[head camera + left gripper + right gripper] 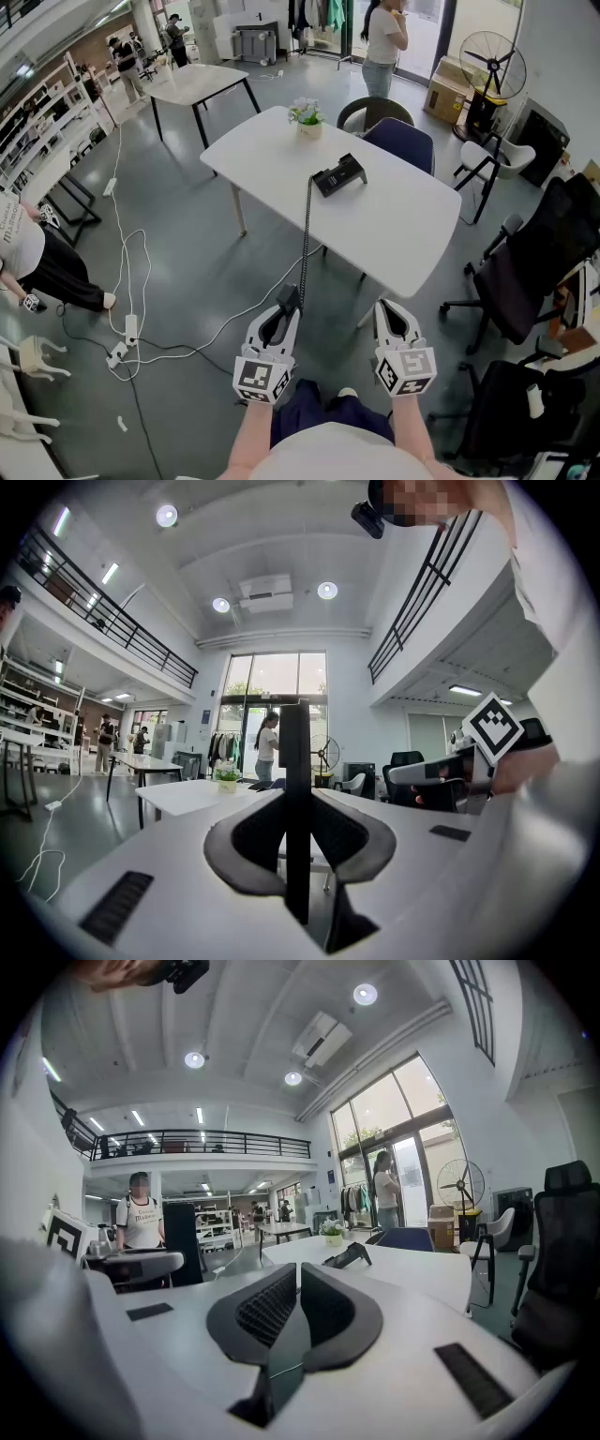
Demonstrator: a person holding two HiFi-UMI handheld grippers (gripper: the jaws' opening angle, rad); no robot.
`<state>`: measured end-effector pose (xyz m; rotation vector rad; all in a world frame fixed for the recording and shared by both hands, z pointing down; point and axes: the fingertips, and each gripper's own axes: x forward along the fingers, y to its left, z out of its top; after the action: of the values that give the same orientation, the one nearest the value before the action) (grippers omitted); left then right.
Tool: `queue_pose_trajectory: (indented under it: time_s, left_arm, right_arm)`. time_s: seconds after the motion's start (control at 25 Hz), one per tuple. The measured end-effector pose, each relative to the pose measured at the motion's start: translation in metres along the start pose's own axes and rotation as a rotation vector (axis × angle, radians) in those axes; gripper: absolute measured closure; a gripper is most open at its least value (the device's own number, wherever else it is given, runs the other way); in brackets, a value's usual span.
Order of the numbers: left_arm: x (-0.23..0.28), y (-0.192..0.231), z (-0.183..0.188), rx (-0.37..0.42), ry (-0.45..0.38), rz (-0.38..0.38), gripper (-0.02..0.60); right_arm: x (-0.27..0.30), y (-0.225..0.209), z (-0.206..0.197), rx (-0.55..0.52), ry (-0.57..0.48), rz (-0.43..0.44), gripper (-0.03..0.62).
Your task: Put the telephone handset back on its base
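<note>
**Low in the frame, short of the desk: handset gripped, base yet to be reached**

Across the middle of the head view stands the white desk (403,225), its near corner pointing down toward the person. Both grippers sit below that corner, over the floor and not yet above the desktop.

The left gripper (284,312) has its fingers closed partway on the telephone handset (295,752), which stands upright as a dark bar between the pads. The right gripper (394,317) has its fingers drawn together with nothing between them.

The base (337,175) lies on the desk toward its upper middle, well apart from both grippers. A coiled cord (306,234) runs from it down over the desk edge to the held handset.

By my reading, the step in hand is the carry: the handset is secured and must now travel up the frame to the base. The next move calls for bringing it over the cradle, turning it to lie along the base, lowering it, then opening the fingers, while keeping the cord from dragging the base.
</note>
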<state>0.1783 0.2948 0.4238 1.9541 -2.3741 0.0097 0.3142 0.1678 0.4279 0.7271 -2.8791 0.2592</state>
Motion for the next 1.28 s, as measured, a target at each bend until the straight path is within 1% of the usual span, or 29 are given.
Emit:
queue_pose_trajectory:
  time_s: [0.16,0.44,0.64,0.92,1.28]
  left_arm:
    - [-0.004,0.005,0.001,0.001,-0.005,-0.001,0.497]
    - [-0.011,0.013,-0.005,-0.006,0.004,-0.013,0.497]
    - [-0.020,0.022,-0.008,-0.006,-0.005,-0.030,0.497]
    - [-0.037,0.039,-0.012,-0.027,-0.019,-0.027,0.497]
    - [-0.044,0.048,-0.019,-0.055,-0.008,-0.018,0.497]
  right_arm:
    - [0.001,0.003,0.000,0.015,-0.011,-0.021,0.553]
    - [0.003,0.014,-0.007,0.009,0.007,-0.032,0.553]
    - [0.005,0.025,-0.010,0.007,-0.009,-0.057,0.553]
    - [0.008,0.050,-0.017,-0.005,-0.003,-0.048,0.553]
    - [0.010,0.057,-0.026,0.003,0.035,-0.051,0.553]
